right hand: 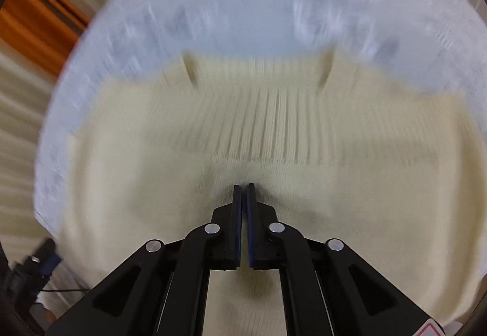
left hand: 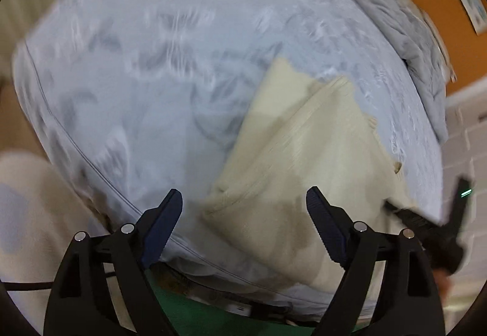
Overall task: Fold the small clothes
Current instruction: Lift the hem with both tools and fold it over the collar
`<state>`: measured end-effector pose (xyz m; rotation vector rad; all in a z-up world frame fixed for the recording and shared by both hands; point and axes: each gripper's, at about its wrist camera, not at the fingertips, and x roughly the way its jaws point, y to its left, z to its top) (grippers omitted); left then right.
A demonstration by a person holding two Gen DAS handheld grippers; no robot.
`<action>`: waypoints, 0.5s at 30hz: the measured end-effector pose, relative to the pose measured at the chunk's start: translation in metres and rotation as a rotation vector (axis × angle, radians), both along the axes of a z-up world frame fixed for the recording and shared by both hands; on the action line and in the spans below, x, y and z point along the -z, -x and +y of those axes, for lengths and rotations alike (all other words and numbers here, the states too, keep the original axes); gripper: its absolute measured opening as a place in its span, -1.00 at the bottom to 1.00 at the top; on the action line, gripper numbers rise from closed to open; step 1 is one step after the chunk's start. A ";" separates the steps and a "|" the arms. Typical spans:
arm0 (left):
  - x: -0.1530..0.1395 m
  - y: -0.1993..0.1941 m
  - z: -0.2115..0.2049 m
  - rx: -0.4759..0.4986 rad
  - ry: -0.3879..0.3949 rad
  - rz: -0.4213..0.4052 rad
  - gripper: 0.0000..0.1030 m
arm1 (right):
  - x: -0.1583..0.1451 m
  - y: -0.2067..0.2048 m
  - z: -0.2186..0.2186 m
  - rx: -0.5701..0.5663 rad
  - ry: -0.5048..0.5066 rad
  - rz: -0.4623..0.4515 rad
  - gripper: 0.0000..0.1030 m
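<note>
While my right tongs (right hand: 242, 185) pinch the soft, limp sweater (right hand: 243, 129), my left tongs (left hand: 243, 199) gape empty; I'd grab its corner.

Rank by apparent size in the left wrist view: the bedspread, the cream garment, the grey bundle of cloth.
1. bedspread, by far the largest.
2. cream garment.
3. grey bundle of cloth, though it lies farther from the camera, so its true size is unsure.
</note>
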<state>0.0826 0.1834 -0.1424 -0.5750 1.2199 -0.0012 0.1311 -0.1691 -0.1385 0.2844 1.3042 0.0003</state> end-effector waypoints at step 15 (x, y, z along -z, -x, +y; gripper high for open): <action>-0.083 -0.012 -0.068 0.139 0.124 -0.237 -0.55 | 0.003 0.002 -0.008 0.001 -0.067 -0.070 -1.00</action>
